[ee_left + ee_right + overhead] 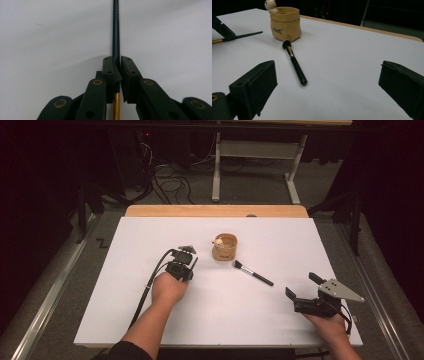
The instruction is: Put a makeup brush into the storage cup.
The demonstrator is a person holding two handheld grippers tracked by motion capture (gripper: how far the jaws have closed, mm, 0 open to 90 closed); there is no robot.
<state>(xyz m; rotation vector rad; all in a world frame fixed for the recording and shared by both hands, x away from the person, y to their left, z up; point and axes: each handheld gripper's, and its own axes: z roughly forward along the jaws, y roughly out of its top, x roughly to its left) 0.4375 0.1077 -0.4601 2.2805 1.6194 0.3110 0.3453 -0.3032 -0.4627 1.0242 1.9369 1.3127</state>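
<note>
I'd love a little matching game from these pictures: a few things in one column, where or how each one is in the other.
Things:
1. left gripper
2. right gripper
3. makeup brush
4. tan pot

States:
A. lying flat on the white table
B. jaws wide apart, nothing between
C. standing upright, small figure on its rim
D. clamped on a thin dark stick

Pairs: 1-D, 2-B, 3-A, 4-C

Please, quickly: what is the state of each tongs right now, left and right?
Left tongs: closed on a thin dark stick with a gold end.
Right tongs: open, holding nothing.
</note>
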